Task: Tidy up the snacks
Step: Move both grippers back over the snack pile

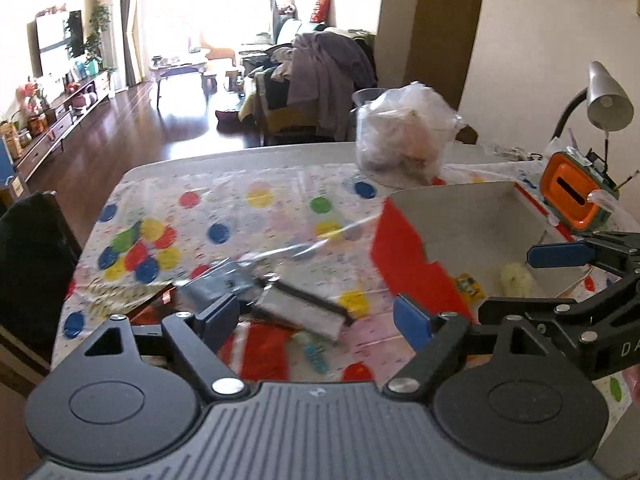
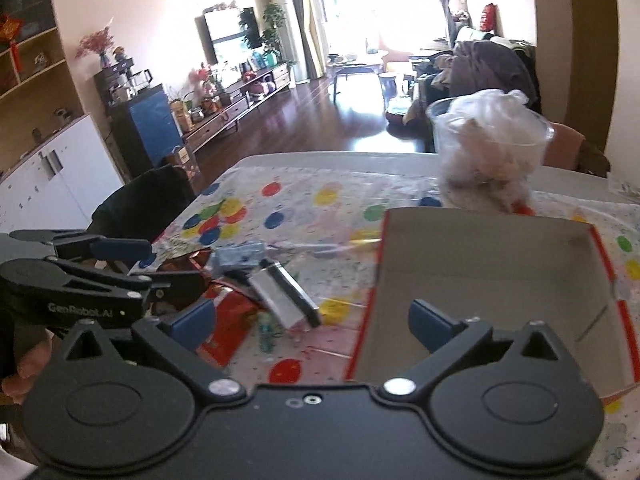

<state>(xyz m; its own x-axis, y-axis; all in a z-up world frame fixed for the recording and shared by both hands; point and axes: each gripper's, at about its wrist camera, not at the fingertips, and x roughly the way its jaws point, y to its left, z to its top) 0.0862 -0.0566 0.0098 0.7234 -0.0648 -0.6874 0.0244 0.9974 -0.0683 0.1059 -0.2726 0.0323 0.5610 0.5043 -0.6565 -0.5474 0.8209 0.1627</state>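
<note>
Ahead of the left gripper (image 1: pixel 314 312), whose jaws stand wide with nothing between them, a small heap of snacks lies on the spotted tablecloth (image 1: pixel 240 200): a grey packet (image 1: pixel 218 282), a silver packet with a dark edge (image 1: pixel 304 308), a red wrapper (image 1: pixel 264 346) and a small teal sweet (image 1: pixel 316 354). To its right sits the open cardboard box (image 1: pixel 472 216), with a yellow snack (image 1: pixel 518 278) and a small wrapped one (image 1: pixel 466 284) already inside. The right gripper (image 2: pixel 312 320) hangs over the box's near left corner, jaws also wide and empty. Judging by this, one snack is in and the next pick is due; the left gripper should drop onto the silver packet, which lies closest. The packets overlap, so a clean grip on one alone may be awkward. Beyond the box stand a plastic cup stuffed with a bag (image 1: pixel 404 132), an orange container (image 1: pixel 572 192) and a desk lamp (image 1: pixel 606 98), all clear of the path.
</note>
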